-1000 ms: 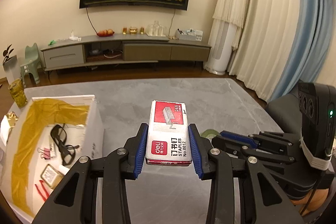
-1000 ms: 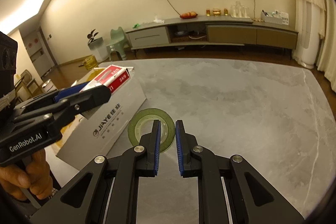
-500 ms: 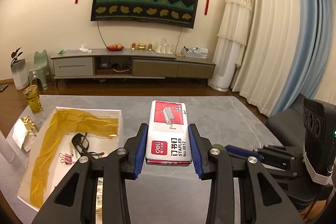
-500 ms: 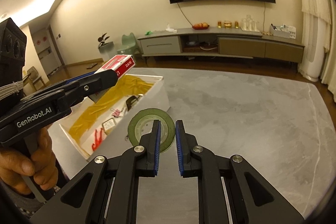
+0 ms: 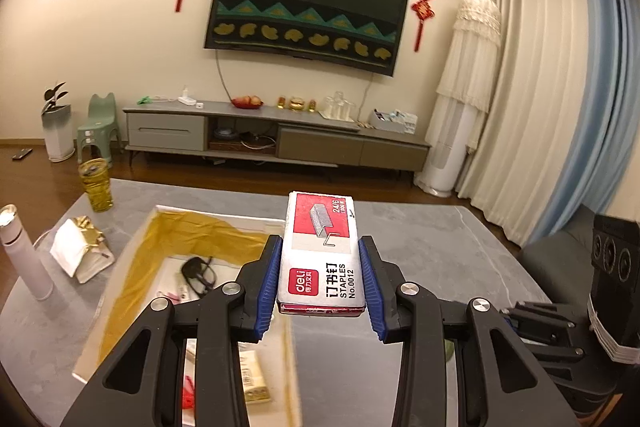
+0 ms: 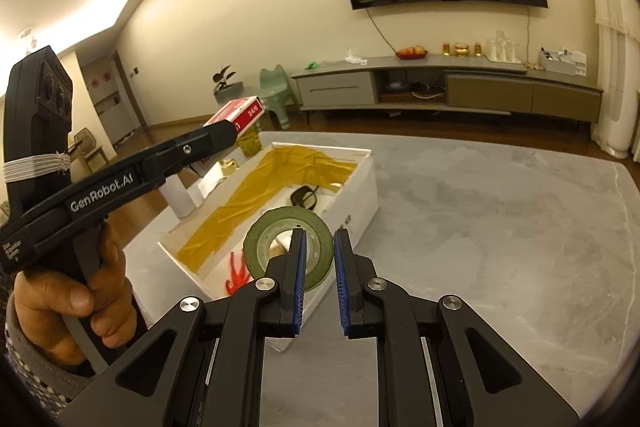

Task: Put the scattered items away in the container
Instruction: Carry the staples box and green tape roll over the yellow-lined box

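Left hand-held gripper (image 5: 320, 275) clamped on the staples box (image 5: 322, 251), long axis pointing forward along the fingers; the open white container (image 5: 224, 223) lies below and to its left, glasses (image 5: 198, 275) already inside. Right hand-held gripper (image 6: 319, 275) carries the green tape roll (image 6: 288, 247), one finger through its hole, jaws narrowly apart, container's near wall (image 6: 352, 203) just ahead over the grey tabletop (image 6: 500, 227). Left looks nearer the drop.

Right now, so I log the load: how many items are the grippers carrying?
2: a staples box between the left fingers, and a green tape roll pinched in the right fingers.
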The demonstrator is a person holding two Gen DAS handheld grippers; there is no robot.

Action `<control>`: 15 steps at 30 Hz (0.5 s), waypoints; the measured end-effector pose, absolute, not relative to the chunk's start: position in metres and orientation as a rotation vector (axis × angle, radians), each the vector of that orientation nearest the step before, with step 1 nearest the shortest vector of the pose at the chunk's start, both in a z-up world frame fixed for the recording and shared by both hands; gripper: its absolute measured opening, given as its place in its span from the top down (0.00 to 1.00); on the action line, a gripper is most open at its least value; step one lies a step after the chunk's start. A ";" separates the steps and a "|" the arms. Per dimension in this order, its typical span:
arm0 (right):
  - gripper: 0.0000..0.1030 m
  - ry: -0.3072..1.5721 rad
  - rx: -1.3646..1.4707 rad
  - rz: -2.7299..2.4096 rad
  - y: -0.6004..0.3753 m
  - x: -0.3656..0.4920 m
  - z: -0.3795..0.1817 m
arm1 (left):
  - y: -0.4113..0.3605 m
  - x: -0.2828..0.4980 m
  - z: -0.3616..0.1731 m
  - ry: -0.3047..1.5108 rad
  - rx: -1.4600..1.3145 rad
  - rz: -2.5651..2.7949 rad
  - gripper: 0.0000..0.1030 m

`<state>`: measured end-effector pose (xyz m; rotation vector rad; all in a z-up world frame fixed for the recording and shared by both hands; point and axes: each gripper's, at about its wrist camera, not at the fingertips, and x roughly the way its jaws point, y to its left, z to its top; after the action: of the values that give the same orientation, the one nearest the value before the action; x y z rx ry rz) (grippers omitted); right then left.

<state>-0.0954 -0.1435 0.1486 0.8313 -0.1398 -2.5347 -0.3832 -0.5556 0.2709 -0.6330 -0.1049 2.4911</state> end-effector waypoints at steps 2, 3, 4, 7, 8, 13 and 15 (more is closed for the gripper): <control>0.86 -0.135 0.830 -2.525 -0.151 -0.095 0.150 | -0.568 -0.387 0.272 -0.128 -0.626 2.511 0.62; 0.86 -0.130 0.828 -2.521 -0.155 -0.095 0.150 | -0.575 -0.389 0.272 -0.142 -0.623 2.522 0.62; 0.86 -0.126 0.826 -2.516 -0.159 -0.095 0.151 | -0.583 -0.392 0.272 -0.156 -0.623 2.531 0.62; 0.86 -0.113 0.813 -2.504 -0.171 -0.095 0.155 | -0.602 -0.401 0.271 -0.197 -0.639 2.552 0.62; 0.86 -0.111 0.809 -2.501 -0.174 -0.096 0.156 | -0.607 -0.403 0.271 -0.213 -0.642 2.553 0.62; 0.86 -0.094 0.788 -2.485 -0.191 -0.103 0.161 | -0.628 -0.407 0.271 -0.241 -0.625 2.582 0.62; 0.86 -0.082 0.783 -2.478 -0.197 -0.106 0.161 | -0.635 -0.408 0.271 -0.250 -0.620 2.590 0.62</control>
<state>-0.1062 -0.1970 0.1614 0.7831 -0.0816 -2.4784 -0.4082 -0.6346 0.2709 -0.6197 -0.2500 2.5903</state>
